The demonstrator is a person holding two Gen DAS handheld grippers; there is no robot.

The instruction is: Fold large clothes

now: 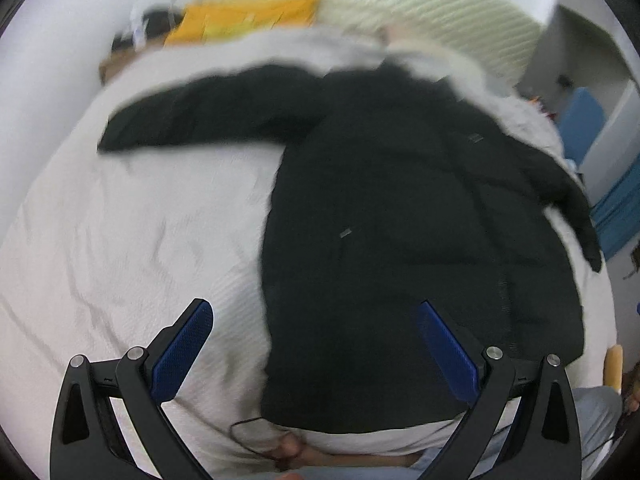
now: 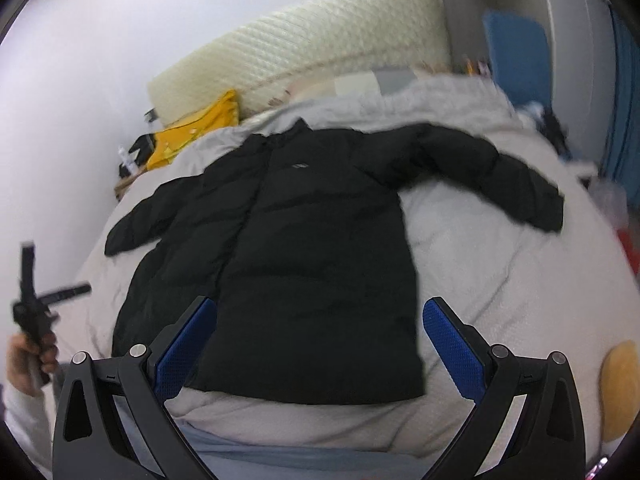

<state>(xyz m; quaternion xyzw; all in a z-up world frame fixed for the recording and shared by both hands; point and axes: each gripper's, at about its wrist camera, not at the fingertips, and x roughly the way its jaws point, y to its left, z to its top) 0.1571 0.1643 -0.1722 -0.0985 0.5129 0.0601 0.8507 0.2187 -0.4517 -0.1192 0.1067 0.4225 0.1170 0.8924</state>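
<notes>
A black puffer jacket (image 2: 304,240) lies spread flat, front up, on a light grey bed cover (image 2: 500,280), sleeves out to both sides and hem toward me. It also shows in the left wrist view (image 1: 400,220). My left gripper (image 1: 314,312) is open and empty, held above the jacket's left hem side. My right gripper (image 2: 320,308) is open and empty above the jacket's hem. The left gripper also shows at the left edge of the right wrist view (image 2: 48,284), held in a hand.
A cream quilted headboard cushion (image 2: 300,52) stands at the far end of the bed. A yellow bag (image 2: 192,136) and small clutter lie at the far left. Blue furniture (image 2: 516,52) stands on the right. A yellow round cushion (image 2: 620,388) is at the near right.
</notes>
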